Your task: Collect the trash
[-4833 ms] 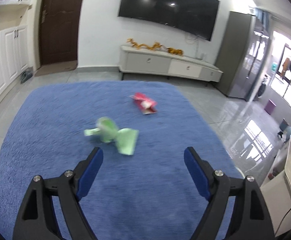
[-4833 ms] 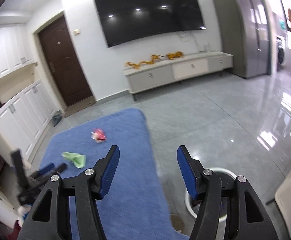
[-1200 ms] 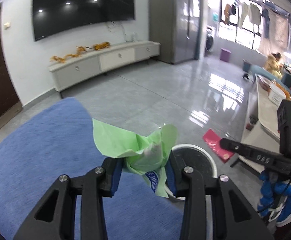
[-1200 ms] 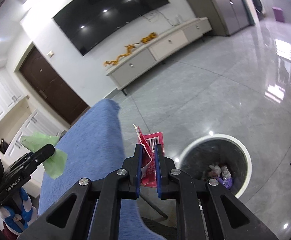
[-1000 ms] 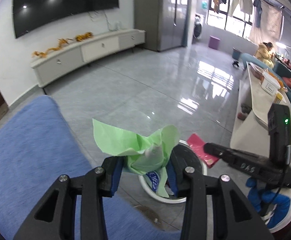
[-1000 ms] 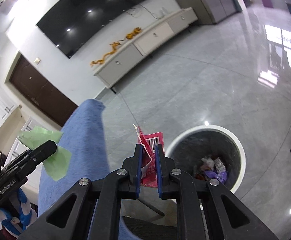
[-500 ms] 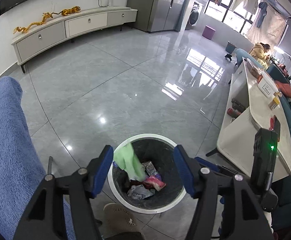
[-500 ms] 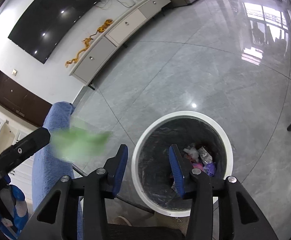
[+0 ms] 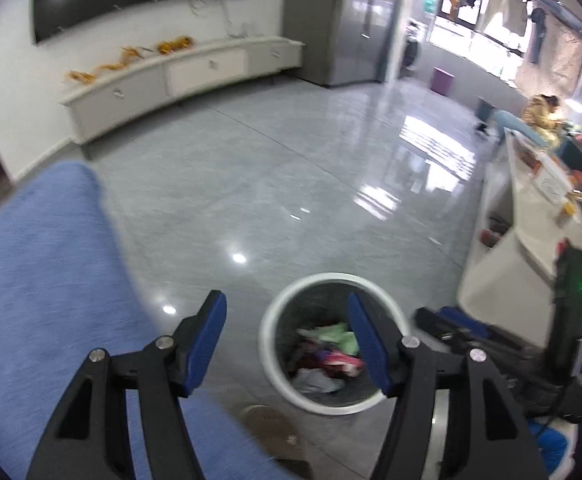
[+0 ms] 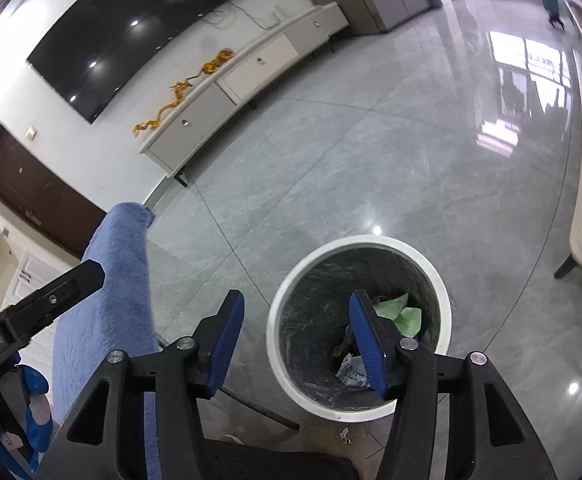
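Observation:
A round white trash bin (image 9: pixel 275 308) with a dark liner stands on the grey tile floor; it also shows in the right wrist view (image 10: pixel 291 280). The green wrapper (image 10: pixel 401 312) lies inside it on other trash, and it shows in the left wrist view (image 9: pixel 335 334) beside red and pink scraps (image 9: pixel 331 358). My left gripper (image 9: pixel 287 332) is open and empty above the bin's left side. My right gripper (image 10: pixel 297 328) is open and empty, held over the bin's left rim.
The blue rug (image 9: pixel 39 260) lies left of the bin, also in the right wrist view (image 10: pixel 107 292). A white TV cabinet (image 9: pixel 179 72) stands along the far wall. A white table (image 9: pixel 531 216) stands at the right. A brown stain (image 9: pixel 267 428) marks the floor near the bin.
Both grippers opened over the bin and dropped the green wrapper and the red wrapper into it. The left gripper has since tilted up and drawn back toward the rug.

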### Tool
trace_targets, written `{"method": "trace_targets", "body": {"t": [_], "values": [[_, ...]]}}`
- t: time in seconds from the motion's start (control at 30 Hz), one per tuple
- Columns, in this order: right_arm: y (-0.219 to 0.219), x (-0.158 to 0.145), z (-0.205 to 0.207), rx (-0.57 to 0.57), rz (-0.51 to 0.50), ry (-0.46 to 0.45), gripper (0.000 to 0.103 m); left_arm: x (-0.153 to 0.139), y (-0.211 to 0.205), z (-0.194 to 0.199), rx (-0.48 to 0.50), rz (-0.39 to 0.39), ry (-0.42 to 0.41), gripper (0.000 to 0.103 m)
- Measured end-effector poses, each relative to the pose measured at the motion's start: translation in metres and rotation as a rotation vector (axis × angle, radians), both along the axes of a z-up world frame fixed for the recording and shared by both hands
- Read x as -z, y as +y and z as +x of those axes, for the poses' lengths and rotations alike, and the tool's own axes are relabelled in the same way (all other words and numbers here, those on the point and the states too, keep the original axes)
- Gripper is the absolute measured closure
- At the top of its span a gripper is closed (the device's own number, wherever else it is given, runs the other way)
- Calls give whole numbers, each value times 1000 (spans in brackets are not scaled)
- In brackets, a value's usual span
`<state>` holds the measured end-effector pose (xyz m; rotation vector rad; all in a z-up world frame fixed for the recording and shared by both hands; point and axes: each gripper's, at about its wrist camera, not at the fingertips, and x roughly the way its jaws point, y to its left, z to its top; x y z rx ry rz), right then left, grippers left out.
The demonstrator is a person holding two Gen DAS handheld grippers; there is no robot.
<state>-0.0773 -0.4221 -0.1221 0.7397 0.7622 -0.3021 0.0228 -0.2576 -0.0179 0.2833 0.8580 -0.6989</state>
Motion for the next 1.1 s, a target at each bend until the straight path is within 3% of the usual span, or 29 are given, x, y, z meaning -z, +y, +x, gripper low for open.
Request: {"method": "trace_targets", "body": {"t": [0.33, 0.5, 0.83, 0.97, 1.1], "values": [[84, -71, 10, -193, -112, -102, 42, -54, 128, -28, -281, -4, -205, 41], [139, -104, 12, -313, -182, -158, 38, -74, 188, -44, -407, -35, -280, 33], [221, -150, 10, -435, -314, -218, 18, -84, 267, -57, -560, -47, -337, 27], [239, -153, 17, -450, -352, -208, 16, -82, 286, -64, -582, -45, -363, 27], [251, -152, 24, -451, -390, -193, 6, -79, 293, -62, -579, -57, -371, 23]]}}
